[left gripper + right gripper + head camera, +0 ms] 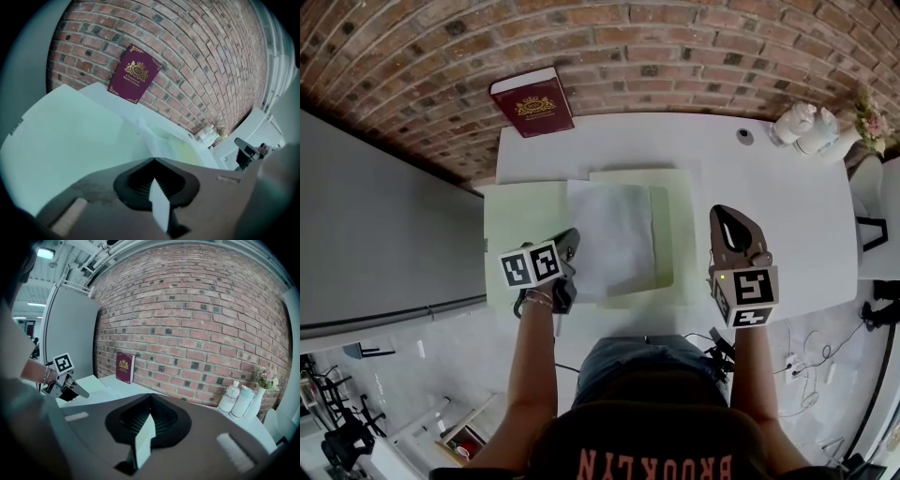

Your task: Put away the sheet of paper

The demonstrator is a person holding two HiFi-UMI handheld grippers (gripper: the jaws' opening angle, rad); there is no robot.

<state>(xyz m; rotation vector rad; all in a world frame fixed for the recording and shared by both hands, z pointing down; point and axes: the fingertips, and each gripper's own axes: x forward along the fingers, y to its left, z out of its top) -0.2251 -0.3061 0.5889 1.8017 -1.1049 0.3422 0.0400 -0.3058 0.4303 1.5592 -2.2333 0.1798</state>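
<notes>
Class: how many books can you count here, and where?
1. The dark red book stands upright at the white table's far left corner, leaning against the brick wall. No others show.

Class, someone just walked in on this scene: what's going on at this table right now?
A person stands at a white table with a gripper in each hand. An open pale green folder lies flat on it, and a white sheet of paper rests on the folder. The left gripper is at the sheet's near left edge, jaws together. The right gripper is off to the folder's right, also shut and empty. The sheet is not yet put away.
</notes>
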